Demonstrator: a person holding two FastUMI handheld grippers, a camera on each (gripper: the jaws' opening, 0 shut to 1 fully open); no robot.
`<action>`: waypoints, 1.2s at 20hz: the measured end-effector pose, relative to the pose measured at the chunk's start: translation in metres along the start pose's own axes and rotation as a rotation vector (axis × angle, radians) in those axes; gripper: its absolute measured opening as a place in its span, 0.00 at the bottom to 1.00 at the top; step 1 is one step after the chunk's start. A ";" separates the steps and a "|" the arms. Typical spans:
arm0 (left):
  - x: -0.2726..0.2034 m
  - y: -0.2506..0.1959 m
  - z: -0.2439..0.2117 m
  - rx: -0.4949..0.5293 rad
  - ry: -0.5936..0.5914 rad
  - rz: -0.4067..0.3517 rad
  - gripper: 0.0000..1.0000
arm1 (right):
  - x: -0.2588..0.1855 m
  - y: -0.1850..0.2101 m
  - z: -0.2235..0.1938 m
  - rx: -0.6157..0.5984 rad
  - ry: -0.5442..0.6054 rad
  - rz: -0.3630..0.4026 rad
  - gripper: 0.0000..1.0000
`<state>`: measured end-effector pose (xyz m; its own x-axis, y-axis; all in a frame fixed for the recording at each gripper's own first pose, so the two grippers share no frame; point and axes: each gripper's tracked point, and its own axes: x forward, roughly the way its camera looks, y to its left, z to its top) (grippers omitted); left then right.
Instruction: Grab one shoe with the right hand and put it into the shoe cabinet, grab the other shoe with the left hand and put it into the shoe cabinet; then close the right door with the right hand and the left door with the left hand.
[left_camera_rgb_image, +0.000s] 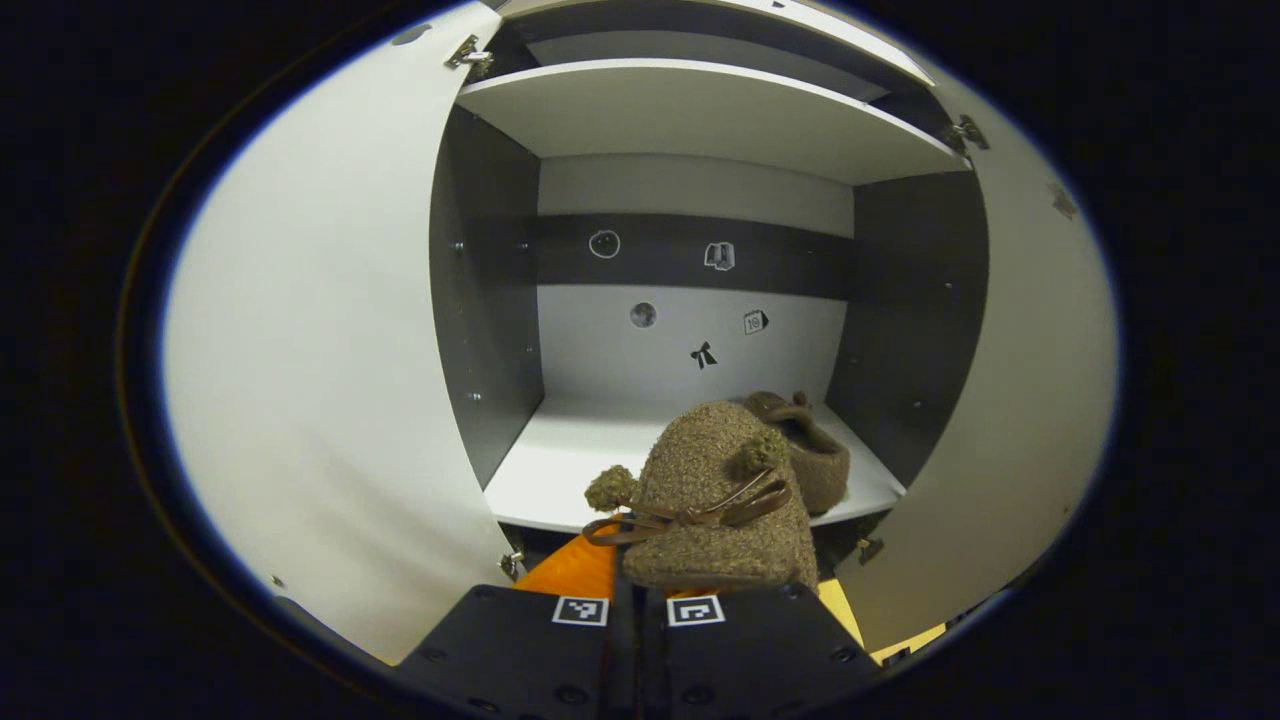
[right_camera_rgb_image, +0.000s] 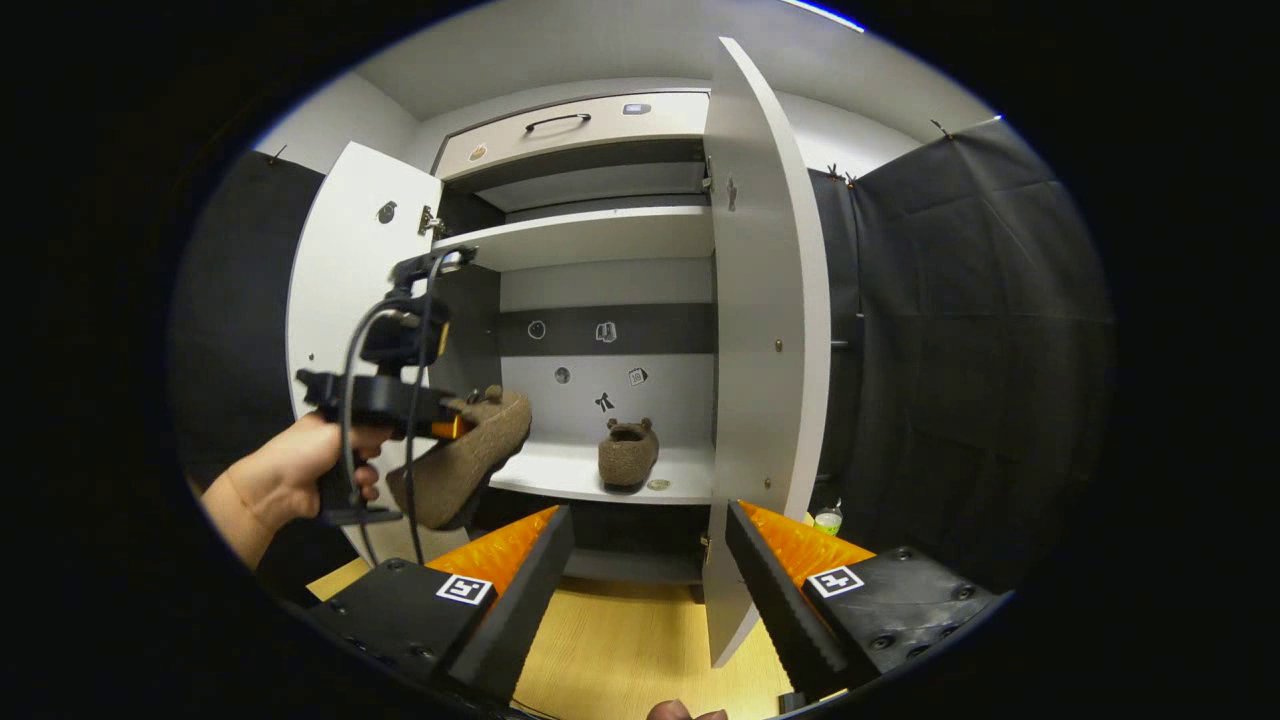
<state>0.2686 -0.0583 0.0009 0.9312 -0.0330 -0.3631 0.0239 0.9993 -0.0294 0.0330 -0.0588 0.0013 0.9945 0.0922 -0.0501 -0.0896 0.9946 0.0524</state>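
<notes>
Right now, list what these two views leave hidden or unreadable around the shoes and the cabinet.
- Left gripper view: the held shoe hides the front of the shoe on the shelf, and the left tool covers the held shoe's heel.
- Right gripper view: the open right door hides the cabinet's right inner wall.
- Right gripper view: the small round thing by the shelved shoe is too small to identify.
- Stickers on the back panel: too small to read.
</notes>
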 end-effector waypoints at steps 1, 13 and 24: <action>0.014 -0.001 0.007 -0.003 0.012 0.009 0.07 | -0.001 -0.002 -0.002 0.001 -0.001 -0.003 0.98; 0.185 0.011 0.032 0.063 0.130 0.131 0.07 | -0.019 -0.051 0.002 -0.005 -0.021 -0.101 0.98; 0.247 0.017 0.006 0.116 0.226 0.182 0.07 | -0.031 -0.080 -0.009 -0.027 0.005 -0.180 0.98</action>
<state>0.5010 -0.0497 -0.0839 0.8200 0.1561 -0.5507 -0.0821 0.9842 0.1567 0.0086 -0.1404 -0.0100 0.9943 -0.0875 -0.0610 0.0885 0.9960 0.0153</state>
